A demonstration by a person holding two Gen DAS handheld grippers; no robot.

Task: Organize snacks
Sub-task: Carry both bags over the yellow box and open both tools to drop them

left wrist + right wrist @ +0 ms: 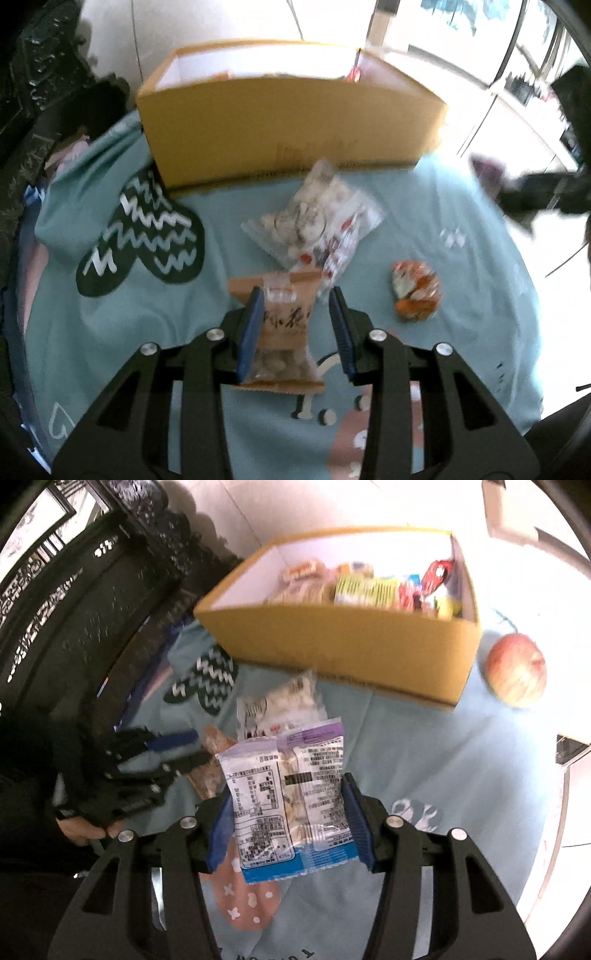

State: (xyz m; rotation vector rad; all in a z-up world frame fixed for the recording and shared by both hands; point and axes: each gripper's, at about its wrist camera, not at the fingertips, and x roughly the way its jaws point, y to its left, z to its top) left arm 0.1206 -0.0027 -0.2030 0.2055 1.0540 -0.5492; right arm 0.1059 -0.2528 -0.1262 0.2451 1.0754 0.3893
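Holding two packets clear of the teal cloth (461, 206). Left to right:

- Left hand-held gripper (295, 299): pitched steeply down, and I judge it lightly closed on a brown snack packet (282, 325), left pad touching and right pad a little off.
- Clear snack bag (314, 218) and orange packet (415, 290): lying loose on the cloth.
- Right hand-held gripper (286, 794): tilted down, clamped on a white-and-blue packet (291, 797).
- Cardboard box (343, 642): partly filled, just beyond.

I'd lift both over the near wall before releasing.
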